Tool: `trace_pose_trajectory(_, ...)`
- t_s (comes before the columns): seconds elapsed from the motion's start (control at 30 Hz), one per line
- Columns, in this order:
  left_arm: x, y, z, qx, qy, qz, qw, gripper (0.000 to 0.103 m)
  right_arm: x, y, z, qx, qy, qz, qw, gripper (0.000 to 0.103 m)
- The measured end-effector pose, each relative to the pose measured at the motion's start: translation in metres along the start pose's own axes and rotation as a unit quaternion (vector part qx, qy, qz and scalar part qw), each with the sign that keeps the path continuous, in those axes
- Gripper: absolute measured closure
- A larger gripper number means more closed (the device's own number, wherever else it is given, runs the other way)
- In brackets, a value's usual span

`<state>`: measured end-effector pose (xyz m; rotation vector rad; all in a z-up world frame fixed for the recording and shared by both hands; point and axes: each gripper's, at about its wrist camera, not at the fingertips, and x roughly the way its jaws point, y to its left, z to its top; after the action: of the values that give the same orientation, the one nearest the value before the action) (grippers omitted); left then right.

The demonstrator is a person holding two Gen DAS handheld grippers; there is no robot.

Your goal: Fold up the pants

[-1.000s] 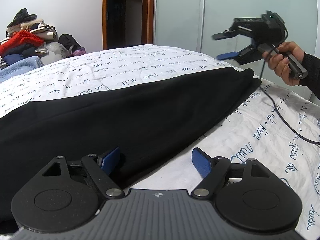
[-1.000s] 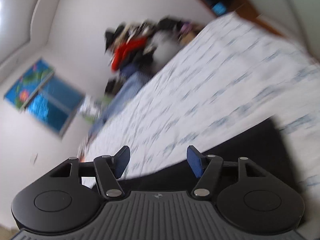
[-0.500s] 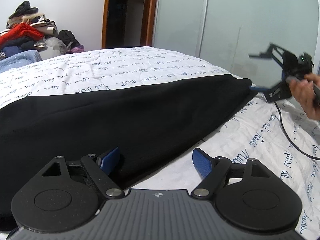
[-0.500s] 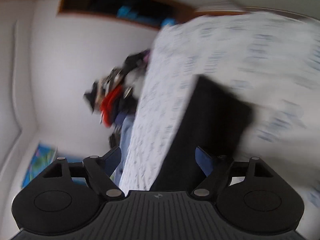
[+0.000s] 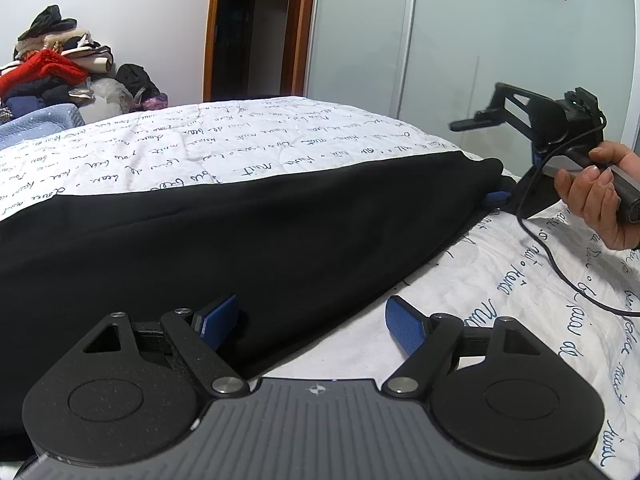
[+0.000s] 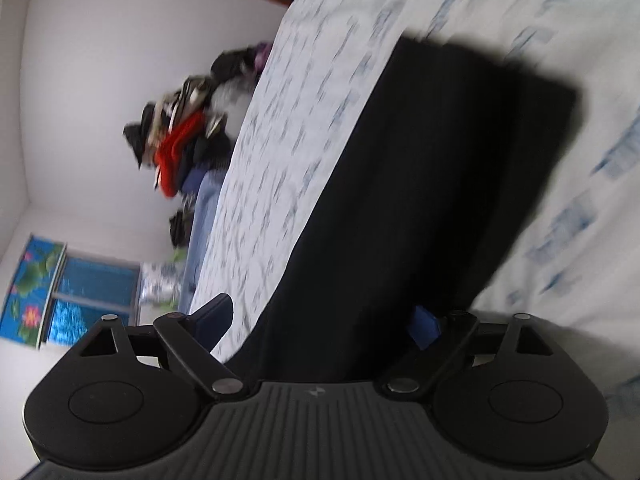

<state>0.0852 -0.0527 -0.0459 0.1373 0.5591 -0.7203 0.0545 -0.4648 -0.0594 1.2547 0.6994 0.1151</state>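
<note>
**Both grippers wide at opposite ends of the pants**

The black pants (image 5: 248, 248) lie long across the bed cover (image 5: 240, 140). The left gripper (image 5: 312, 320) straddles their near edge, jaws wide. Only the left view shows the hand (image 5: 596, 196) holding the right gripper (image 6: 320, 320), jaws wide at the far end. Only the blurred right view shows a window (image 6: 80, 288). The cover's cursive print is unreadable.

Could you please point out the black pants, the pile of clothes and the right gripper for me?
black pants (image 5: 240, 240): left wrist view, middle of fabric.
pile of clothes (image 5: 52, 68): left wrist view, red garment.
right gripper (image 6: 320, 320): right wrist view, between fingertips.
</note>
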Motion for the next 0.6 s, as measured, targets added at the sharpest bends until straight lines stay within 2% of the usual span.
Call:
trace_pose_trajectory(0.1,-0.001,0.001,0.0,0.0,0.0,-0.001,1.0,0.02,0.01,0.004,-0.01,0.007,0.012,0.038,0.999,0.006)
trace_pose_trajectory(0.17,-0.001,0.001,0.0,-0.001,0.0,-0.002,1.0,0.02,0.007,-0.005,-0.007,0.044,-0.008,0.097,0.994,0.006)
trace_pose_trajectory(0.2,-0.002,0.001,0.0,-0.001,-0.001,-0.001,1.0,0.02,0.004,-0.016,-0.003,0.08,-0.023,0.136,0.987,0.006)
trace_pose_trajectory(0.27,-0.003,0.001,-0.001,-0.002,-0.002,0.001,1.0,0.02,-0.005,-0.042,0.002,0.156,-0.059,0.208,0.964,0.006)
trace_pose_trajectory(0.33,-0.007,0.0,-0.001,-0.003,-0.014,0.01,0.9998,0.02,-0.018,-0.062,0.008,0.196,-0.094,0.255,0.942,0.006)
trace_pose_trajectory(0.4,-0.017,-0.004,0.001,0.006,-0.041,0.013,0.9991,0.02,-0.035,-0.075,0.011,0.214,-0.133,0.275,0.928,0.006)
trace_pose_trajectory(0.47,-0.029,-0.01,0.005,0.018,-0.072,-0.01,0.9972,0.02,-0.049,-0.086,0.012,0.223,-0.154,0.292,0.917,0.006)
trace_pose_trajectory(0.53,-0.033,-0.017,0.013,0.036,-0.093,-0.03,0.9946,0.013,-0.06,-0.09,0.015,0.22,-0.165,0.293,0.916,0.006)
trace_pose_trajectory(0.6,-0.026,-0.023,0.02,0.054,-0.1,-0.03,0.9931,0.009,-0.07,-0.091,0.02,0.215,-0.175,0.302,0.912,0.006)
